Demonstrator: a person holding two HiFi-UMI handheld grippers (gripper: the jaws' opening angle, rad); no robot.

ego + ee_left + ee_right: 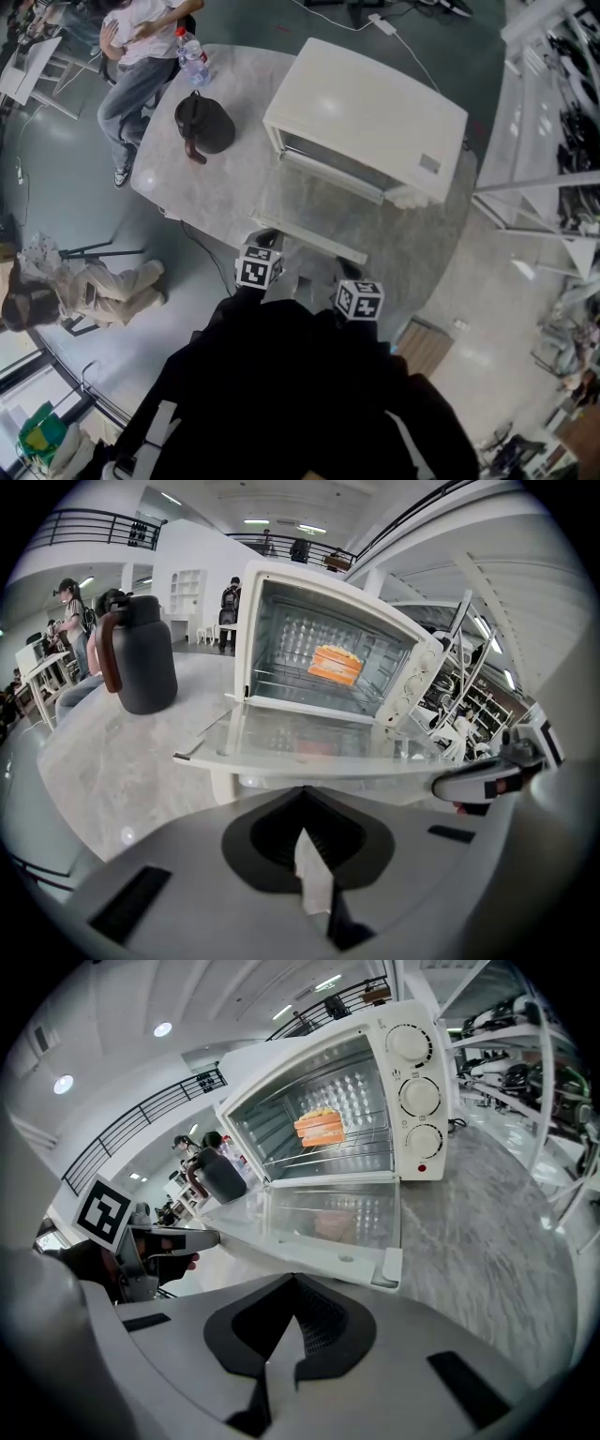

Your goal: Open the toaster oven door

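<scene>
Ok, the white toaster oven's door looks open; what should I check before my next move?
Glass door of the white toaster oven fully lowered: ok.
Left gripper shut, empty, clear of door: ok.
Right gripper shut, empty, clear of door: ok.
Orange food piece on wire rack inside: ok.
Dark jug with brown handle apart from door: ok.
Oven switched off: cannot tell.

Orange food [336, 664] inside toaster oven [410, 688]: too blurry to identify. Dial [419, 1097] markings unreadable. Head view: person [141, 47] cut by top edge, water bottle [192, 58] label too small.
</scene>
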